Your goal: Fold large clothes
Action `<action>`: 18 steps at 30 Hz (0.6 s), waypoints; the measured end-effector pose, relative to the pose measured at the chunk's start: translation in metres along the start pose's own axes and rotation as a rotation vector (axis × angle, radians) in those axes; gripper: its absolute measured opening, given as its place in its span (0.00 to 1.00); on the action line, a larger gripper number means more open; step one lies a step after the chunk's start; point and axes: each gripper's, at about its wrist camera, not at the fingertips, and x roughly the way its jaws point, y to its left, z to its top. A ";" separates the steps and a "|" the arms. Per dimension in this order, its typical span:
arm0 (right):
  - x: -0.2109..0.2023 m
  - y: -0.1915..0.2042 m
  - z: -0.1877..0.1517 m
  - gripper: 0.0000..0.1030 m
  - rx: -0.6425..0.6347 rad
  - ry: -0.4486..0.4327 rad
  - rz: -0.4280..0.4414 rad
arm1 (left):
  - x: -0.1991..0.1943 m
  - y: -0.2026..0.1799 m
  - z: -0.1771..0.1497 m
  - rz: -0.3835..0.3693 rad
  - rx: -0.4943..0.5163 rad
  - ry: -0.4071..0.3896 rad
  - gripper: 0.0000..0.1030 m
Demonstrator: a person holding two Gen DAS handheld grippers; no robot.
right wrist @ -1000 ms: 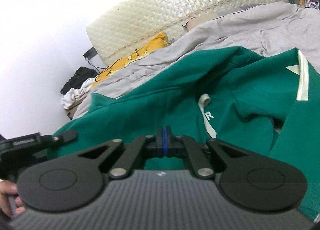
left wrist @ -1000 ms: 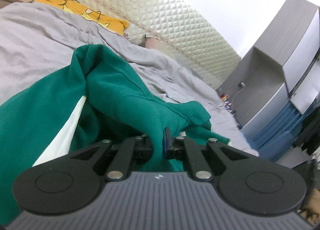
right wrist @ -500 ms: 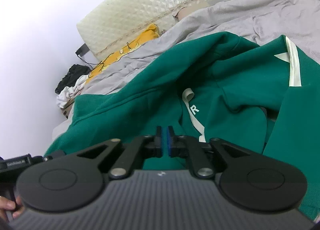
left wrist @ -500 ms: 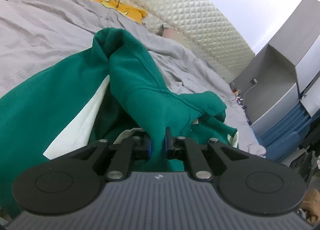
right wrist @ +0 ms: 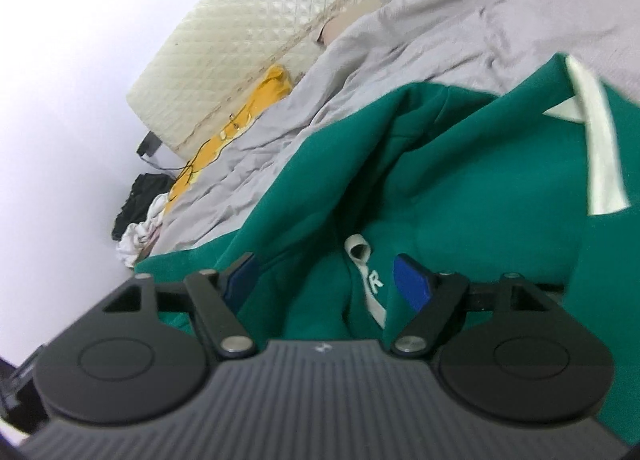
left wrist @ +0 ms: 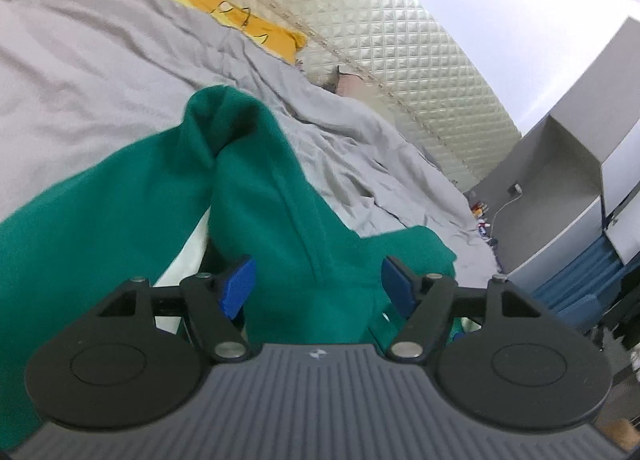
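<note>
Your left gripper (left wrist: 316,284) has its jaws spreading wide; a raised fold of the green sweatshirt (left wrist: 256,204) runs between the blue pads (left wrist: 239,285), but neither pad presses on it, so nothing is held. Your right gripper (right wrist: 326,282) is the same: jaws opening, green cloth and the white drawstring (right wrist: 362,260) with an "R" on it between the pads, no grip.

The sweatshirt lies crumpled on the grey bedsheet (left wrist: 100,72), filling the lower half of both frames.

Left view only:
- grey cabinet (left wrist: 560,180) at right edge, blue fabric (left wrist: 576,280) below it
- small clutter at the bed's far right end, too small to identify
- the sweatshirt's peak at frame centre, with a pale panel (left wrist: 188,256) lower left

Right view only:
- white stripe (right wrist: 600,148) on the sweatshirt, upper right
- pile of black and white clothes (right wrist: 140,216) at left, against the wall
- a dark object at the bottom left corner, cannot tell what

Both views: quilted cream headboard (left wrist: 400,52) and yellow pillow (left wrist: 240,20) with a black cable over it.

Pose: both grippers point down at a shallow angle across the bed toward the headboard. The right view is tilted, bed line sloping from upper right to lower left, and blurred.
</note>
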 end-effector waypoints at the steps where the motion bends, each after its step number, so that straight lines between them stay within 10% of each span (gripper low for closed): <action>1: 0.008 -0.001 0.001 0.75 0.004 0.017 0.017 | 0.008 -0.001 0.003 0.000 0.011 -0.001 0.72; 15: 0.109 0.002 0.010 0.74 -0.048 0.077 0.066 | 0.096 0.030 0.005 -0.063 0.027 0.075 0.72; 18: 0.117 0.000 0.009 0.58 -0.044 0.080 0.068 | 0.104 0.032 0.004 -0.067 0.023 0.084 0.70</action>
